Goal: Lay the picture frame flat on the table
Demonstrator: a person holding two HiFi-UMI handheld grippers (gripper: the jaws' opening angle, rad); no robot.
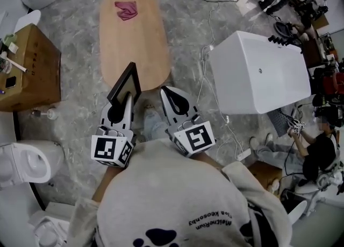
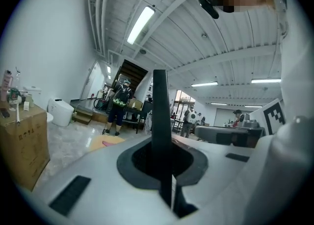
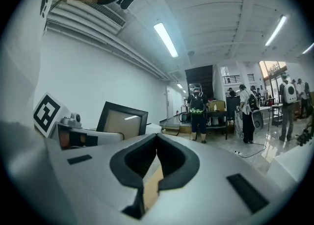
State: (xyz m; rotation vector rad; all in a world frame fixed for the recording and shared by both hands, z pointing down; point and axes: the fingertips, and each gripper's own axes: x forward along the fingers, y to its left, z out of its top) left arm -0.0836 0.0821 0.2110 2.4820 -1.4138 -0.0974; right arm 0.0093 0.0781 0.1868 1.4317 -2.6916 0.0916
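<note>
the person stands at the near end of a long oval wooden worktop (image 1: 135,41), a pair of tongs in each hand. the left tongs (image 1: 127,98) are clamped on the frame (image 1: 124,83): in the left gripper view its dark edge rises straight up from between the two jaws, which press on it from either side. the frame is not flat. it stands on edge, leaning a little, gripped at its lower rim, over the near left corner of the worktop. no view shows whether its bottom touches the wood. in the right gripper view the frame shows to the left, a dark border round a pale tan panel, with that face turned toward the right tongs.

the right tongs (image 1: 166,93) are closed on nothing. their dark pads meet at the tip, and only a sliver of tan surface shows through the slit below them. they sit just beside the left tongs, apart from the frame, pointing the same way along the worktop.

a crumpled pink cloth (image 1: 126,10) lies at the far end of the worktop, well apart from the frame. the wood between is bare.

round about (all on the marble-patterned floor): a white tub (image 1: 258,73) to the right, a cardboard box (image 1: 29,71) to the left, and a toilet (image 1: 24,162) at lower left.
</note>
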